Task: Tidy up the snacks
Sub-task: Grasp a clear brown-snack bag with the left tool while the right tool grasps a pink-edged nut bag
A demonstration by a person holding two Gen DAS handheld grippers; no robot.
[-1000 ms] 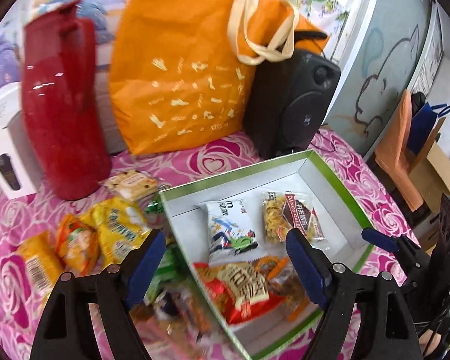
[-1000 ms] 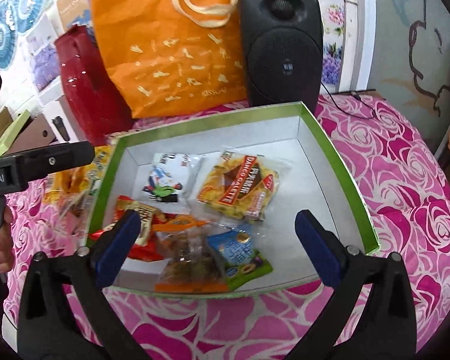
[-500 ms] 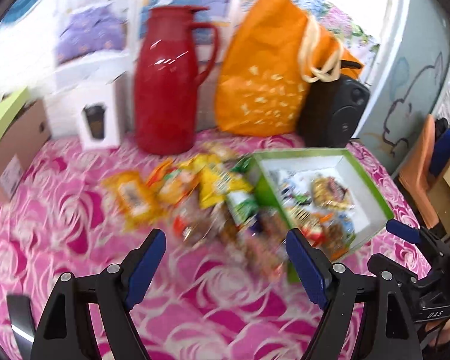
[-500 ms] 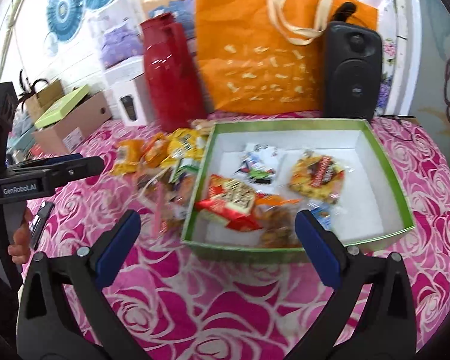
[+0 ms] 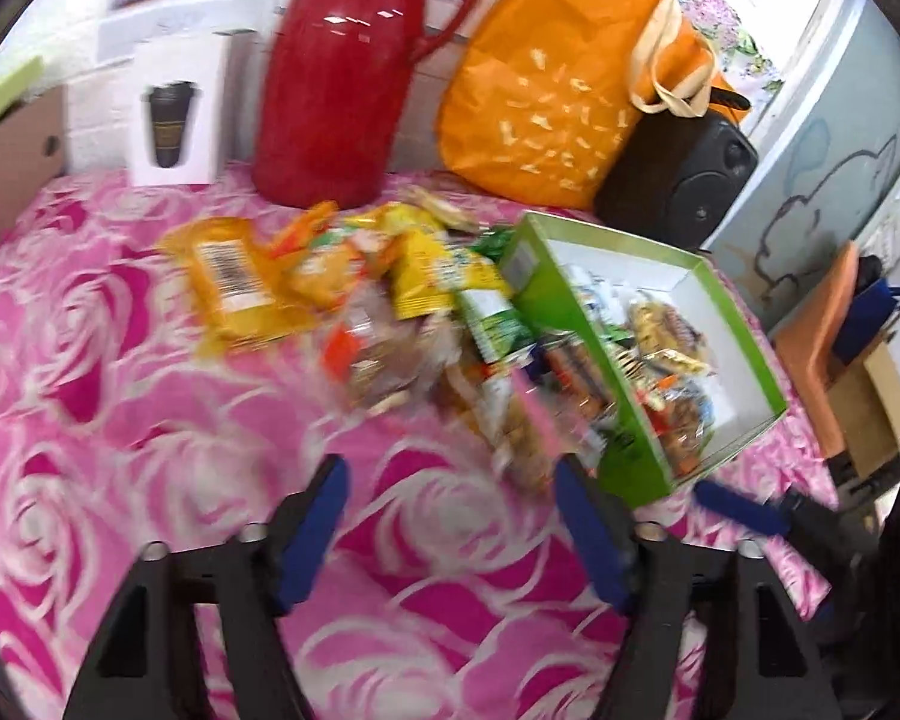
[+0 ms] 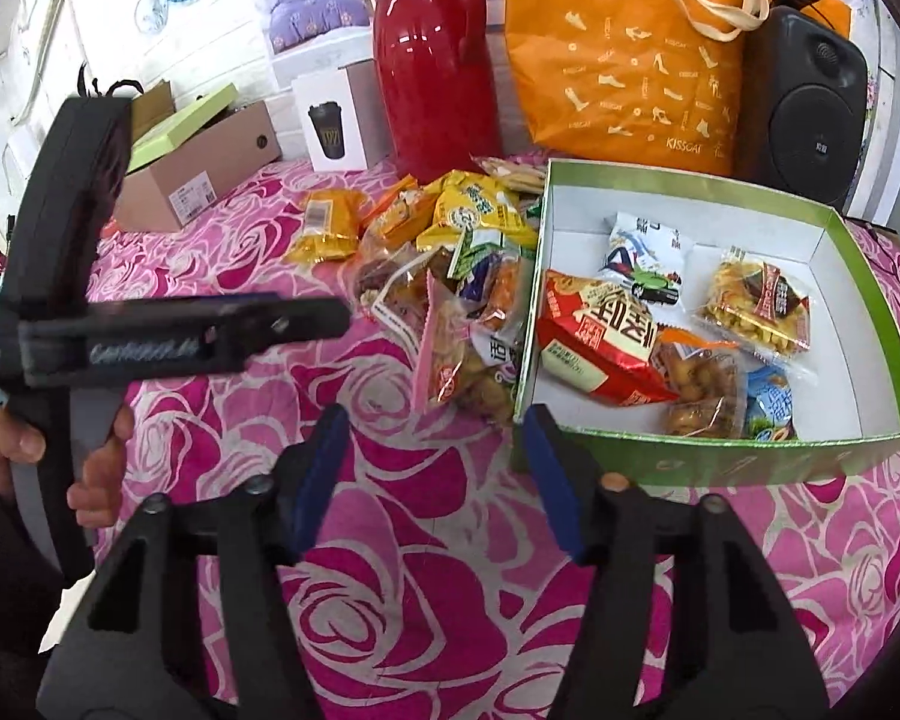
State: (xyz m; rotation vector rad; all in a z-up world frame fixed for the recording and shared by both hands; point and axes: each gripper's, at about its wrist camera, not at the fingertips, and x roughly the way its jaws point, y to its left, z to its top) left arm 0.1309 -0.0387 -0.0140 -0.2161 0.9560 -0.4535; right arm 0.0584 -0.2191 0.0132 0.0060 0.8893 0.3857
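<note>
Right wrist view: pink rose-print cloth beneath white brick wall.

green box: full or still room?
Still room. In the right wrist view the green box holds about five packets, including a red packet; white floor shows along its right side. A pile of snacks lies outside.

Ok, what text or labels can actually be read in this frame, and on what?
"KISSCAT": orange tote bag, printed more than once.
Large Chinese characters: red snack packet in the green box; strokes unclear.
White lettering on the left gripper: blurred.
Barcode on the orange packet and other wrappers: too small or blurred.
</note>
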